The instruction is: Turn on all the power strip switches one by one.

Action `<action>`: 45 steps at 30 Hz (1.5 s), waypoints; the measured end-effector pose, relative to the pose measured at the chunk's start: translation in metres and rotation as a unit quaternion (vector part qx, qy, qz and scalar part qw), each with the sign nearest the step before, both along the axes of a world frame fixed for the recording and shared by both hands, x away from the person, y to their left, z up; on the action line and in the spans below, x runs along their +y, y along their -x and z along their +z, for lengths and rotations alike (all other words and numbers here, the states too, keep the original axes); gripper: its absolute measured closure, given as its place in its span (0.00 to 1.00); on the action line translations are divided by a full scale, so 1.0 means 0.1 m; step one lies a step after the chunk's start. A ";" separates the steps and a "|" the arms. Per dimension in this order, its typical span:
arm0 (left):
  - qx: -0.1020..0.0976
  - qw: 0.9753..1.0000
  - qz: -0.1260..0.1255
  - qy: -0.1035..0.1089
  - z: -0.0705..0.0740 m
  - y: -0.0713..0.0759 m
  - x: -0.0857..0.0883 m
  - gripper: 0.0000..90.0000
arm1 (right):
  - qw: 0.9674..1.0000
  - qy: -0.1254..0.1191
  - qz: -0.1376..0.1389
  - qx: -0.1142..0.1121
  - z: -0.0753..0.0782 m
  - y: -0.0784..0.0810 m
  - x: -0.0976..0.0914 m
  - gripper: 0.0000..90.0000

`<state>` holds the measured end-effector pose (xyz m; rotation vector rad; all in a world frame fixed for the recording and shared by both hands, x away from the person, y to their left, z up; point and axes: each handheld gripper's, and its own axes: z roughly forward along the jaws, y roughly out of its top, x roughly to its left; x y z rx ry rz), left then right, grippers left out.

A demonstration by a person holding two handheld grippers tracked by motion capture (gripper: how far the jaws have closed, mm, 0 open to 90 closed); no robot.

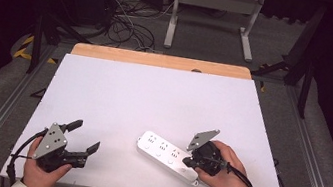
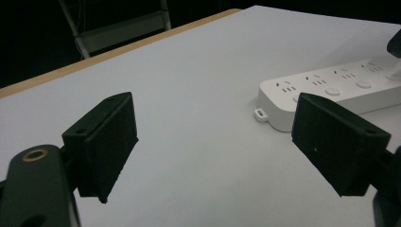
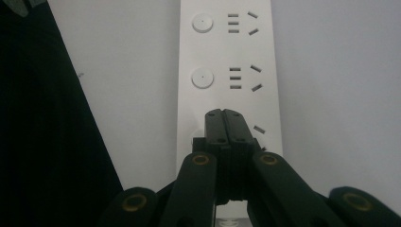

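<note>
We found the power strip point(image 1: 166, 155) lying on the table point(image 1: 154, 96) toward its near right. Our right gripper point(image 1: 192, 161) sat over the strip's near end, seemingly touching it; our left gripper point(image 1: 83, 140) was well apart, to its left.

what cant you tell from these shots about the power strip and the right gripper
- Right gripper view: the shut right gripper covers the power strip at its nearest button, so contact or pressing cannot be told.
- High view: the hand hides the strip's near end.
- Left gripper view: the frame edge cuts off the strip's far end.
</note>
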<state>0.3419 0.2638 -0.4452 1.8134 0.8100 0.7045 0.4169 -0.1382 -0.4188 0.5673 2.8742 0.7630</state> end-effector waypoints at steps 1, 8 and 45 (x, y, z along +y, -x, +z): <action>-0.001 1.000 -0.001 -0.001 0.00 0.00 0.00 0.17 | 1.000 0.001 0.002 0.005 -0.02 -0.01 0.02 1.00; -0.002 1.000 0.001 0.000 0.00 0.00 0.00 0.17 | 1.000 -0.003 0.009 0.022 -0.11 -0.03 0.05 1.00; 0.000 1.000 0.002 0.000 0.00 0.01 0.00 0.17 | 1.000 0.022 -0.011 0.014 -0.20 0.04 0.13 1.00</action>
